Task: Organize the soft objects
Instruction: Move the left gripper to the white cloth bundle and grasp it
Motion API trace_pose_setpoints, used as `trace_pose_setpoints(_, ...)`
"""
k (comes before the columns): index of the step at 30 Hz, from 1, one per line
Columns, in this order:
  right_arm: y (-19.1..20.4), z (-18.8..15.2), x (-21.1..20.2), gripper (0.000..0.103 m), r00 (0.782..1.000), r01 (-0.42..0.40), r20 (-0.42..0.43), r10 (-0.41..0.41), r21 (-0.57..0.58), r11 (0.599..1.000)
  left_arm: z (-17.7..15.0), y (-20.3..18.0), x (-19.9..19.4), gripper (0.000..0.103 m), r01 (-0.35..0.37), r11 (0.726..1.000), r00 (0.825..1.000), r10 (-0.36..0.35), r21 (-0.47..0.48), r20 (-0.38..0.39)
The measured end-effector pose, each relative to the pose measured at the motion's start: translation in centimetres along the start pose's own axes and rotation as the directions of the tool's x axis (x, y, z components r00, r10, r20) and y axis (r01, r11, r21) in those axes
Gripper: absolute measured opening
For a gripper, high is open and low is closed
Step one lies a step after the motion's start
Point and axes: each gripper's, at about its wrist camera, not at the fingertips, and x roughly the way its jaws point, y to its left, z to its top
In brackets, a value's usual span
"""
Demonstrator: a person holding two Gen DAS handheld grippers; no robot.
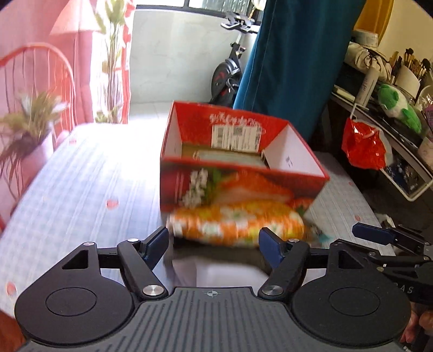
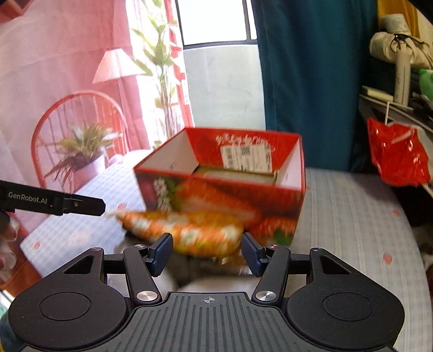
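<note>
Sunlit room behind a checked table

A teal curtain (image 1: 292,54) is hung beside a bright window (image 2: 216,21); an exercise bike (image 1: 230,73) is parked behind, and a cluttered shelf (image 1: 384,108) is seen right.

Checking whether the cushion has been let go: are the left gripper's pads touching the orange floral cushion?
Apart. In the left wrist view the left gripper stands open, and the orange floral cushion lies beyond its fingertips against the red box, blurred.
</note>
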Motion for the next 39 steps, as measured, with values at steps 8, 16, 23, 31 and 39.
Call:
trace_pose_setpoints(8,0.5,-4.7,-1.1,0.053,0.999,0.018,-0.048,-0.017,0.008,1.0,-4.5,0.4,1.4,0.076,0.022,0.999,0.997,-0.025,-0.036,-0.068)
trace_pose_setpoints(16,-0.3,-7.0,0.3,0.055,0.995,0.028,-0.101,-0.026,0.027,0.999,-6.5,1.1,3.5,0.076,0.015,0.996,0.991,-0.026,-0.087,-0.129)
trace_pose_setpoints(23,-0.6,-8.1,1.7,0.06,0.991,0.019,-0.134,-0.012,0.055,0.998,-6.9,1.5,4.0,0.076,-0.005,0.995,0.99,-0.009,-0.1,-0.142)
trace_pose_setpoints(31,-0.9,-8.4,2.8,0.067,0.988,0.041,-0.151,-0.031,0.064,0.997,-7.2,1.9,5.3,0.08,0.006,0.994,0.988,-0.022,-0.107,-0.155)
trace_pose_setpoints(39,-1.4,-8.7,4.6,0.075,0.981,0.049,-0.194,-0.031,0.087,0.995,-7.8,1.9,7.4,0.08,0.058,0.993,0.98,-0.077,-0.106,-0.186)
